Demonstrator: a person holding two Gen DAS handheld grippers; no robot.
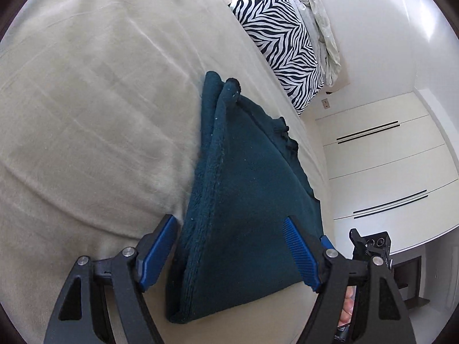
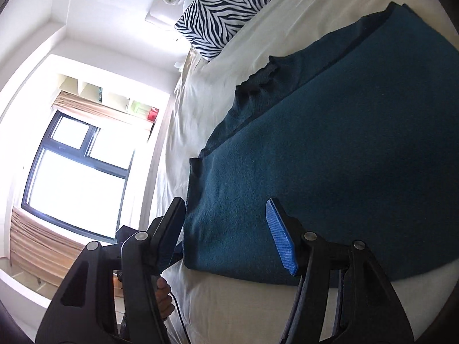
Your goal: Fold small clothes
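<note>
A dark teal fleece garment (image 1: 243,200) lies folded on the beige bed sheet (image 1: 86,114), its near edge toward both cameras. My left gripper (image 1: 229,246) is open, its blue pads (image 1: 157,252) spread on either side of the garment's near corner, holding nothing. In the right wrist view the same teal garment (image 2: 330,157) lies flat with a ribbed cuff or collar at its far left edge. My right gripper (image 2: 226,229) is open over the garment's near edge, with one blue pad (image 2: 281,238) above the fabric. Nothing is held.
A zebra-print pillow (image 1: 281,43) and a crumpled pale cloth (image 1: 318,25) lie at the head of the bed. White wardrobe doors (image 1: 387,172) stand beside the bed. In the right wrist view a bright window (image 2: 77,177) is at the left; the zebra pillow (image 2: 218,8) is at the top.
</note>
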